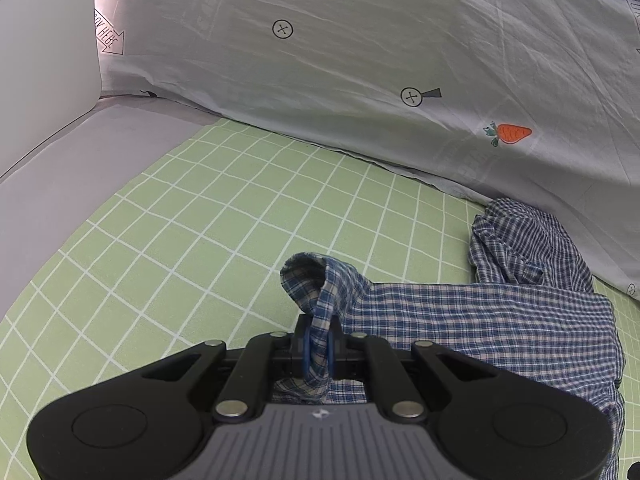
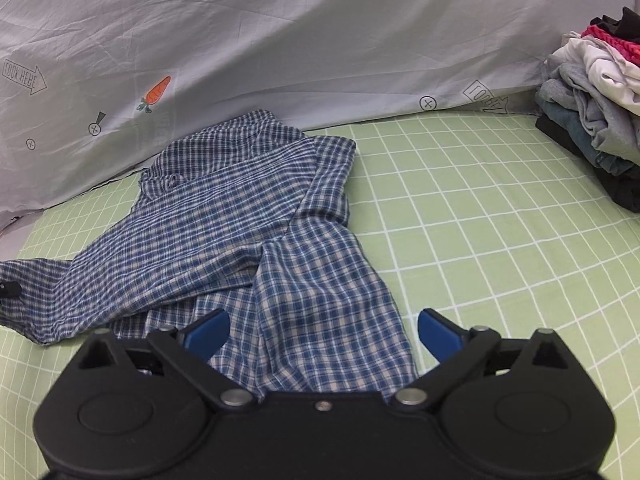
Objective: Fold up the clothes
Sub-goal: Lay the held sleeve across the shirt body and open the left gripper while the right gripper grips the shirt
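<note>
Grippers, two, hand-held, both angling downward

Left gripper [image 1: 318,344], lower centre of frame, is pinching a fold of the plaid shirt [image 1: 460,320] between closed blue pads; right gripper [image 2: 323,330], lower centre, is standing wide apart, pads [image 2: 208,330] pressing nothing.

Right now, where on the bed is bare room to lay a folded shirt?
Bare green checked sheet lies between the plaid shirt and the clothes pile. More lies left of the shirt toward the bed's edge. It is crowded along the grey quilt, where the shirt's collar sits.

Plaid shirt's [image 2: 240,216] near hem behind the right hand-held gripper [image 2: 322,330]; clothes pile [image 2: 596,120] cut off.
</note>
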